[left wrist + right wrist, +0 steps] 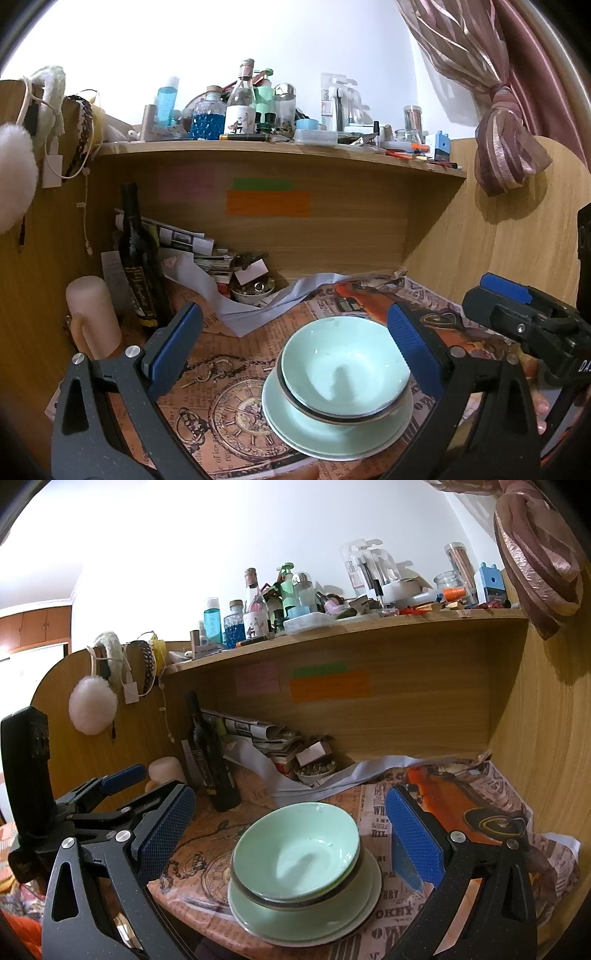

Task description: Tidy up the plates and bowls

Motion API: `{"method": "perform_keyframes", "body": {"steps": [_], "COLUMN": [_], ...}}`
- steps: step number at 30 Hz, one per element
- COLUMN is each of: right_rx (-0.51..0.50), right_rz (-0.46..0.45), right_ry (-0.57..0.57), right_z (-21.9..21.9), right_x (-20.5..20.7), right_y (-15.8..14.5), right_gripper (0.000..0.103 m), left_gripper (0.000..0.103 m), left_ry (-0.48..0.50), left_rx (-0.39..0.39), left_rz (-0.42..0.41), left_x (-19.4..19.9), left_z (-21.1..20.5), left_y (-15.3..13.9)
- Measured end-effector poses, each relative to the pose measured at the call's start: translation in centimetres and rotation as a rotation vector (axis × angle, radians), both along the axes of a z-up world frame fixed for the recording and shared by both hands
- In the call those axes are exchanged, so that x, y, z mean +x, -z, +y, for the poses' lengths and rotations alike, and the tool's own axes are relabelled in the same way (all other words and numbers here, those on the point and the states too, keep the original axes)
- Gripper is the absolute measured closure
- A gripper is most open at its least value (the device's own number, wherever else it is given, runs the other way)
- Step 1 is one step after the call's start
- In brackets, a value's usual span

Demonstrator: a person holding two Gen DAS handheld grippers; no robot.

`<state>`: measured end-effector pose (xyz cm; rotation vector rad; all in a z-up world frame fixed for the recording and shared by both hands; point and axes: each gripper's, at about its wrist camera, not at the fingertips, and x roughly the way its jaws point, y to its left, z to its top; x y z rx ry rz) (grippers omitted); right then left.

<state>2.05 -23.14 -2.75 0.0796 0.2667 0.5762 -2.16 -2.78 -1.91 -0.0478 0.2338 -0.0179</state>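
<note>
A pale green bowl (pixel 345 369) sits nested in another bowl with a dark rim, on top of stacked pale green plates (pixel 325 435), on the newspaper-covered desk. The same bowl (pixel 295 853) and plates (pixel 306 919) show in the right wrist view. My left gripper (pixel 295 354) is open and empty, its blue pads either side of the stack, a little above and before it. My right gripper (pixel 291 834) is also open and empty, straddling the stack from the front. The right gripper also shows in the left wrist view (pixel 524 314) at the right.
A dark wine bottle (pixel 138 258) and a pale pink cylinder (pixel 92 314) stand at the left back. Papers and a small bowl of trinkets (pixel 253 291) lie behind. A shelf (pixel 280 151) crowded with bottles runs overhead. Wooden side panels close both sides.
</note>
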Motion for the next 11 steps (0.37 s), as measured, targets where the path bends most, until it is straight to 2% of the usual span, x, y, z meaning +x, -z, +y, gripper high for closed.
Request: {"method": "perform_keyframes", "body": {"steps": [11], "right_rx": [-0.004], "right_rz": [0.02], "right_ry": [-0.006], "right_z": [0.04], "right_x": [1.16], "right_y": [0.42], "right_gripper": [0.0], "left_gripper": [0.002], "left_ry": [-0.001], "left_rx": [-0.006], "left_rz": [0.006], "left_x": [0.39], "left_z": [0.27], "left_y": [0.15]}}
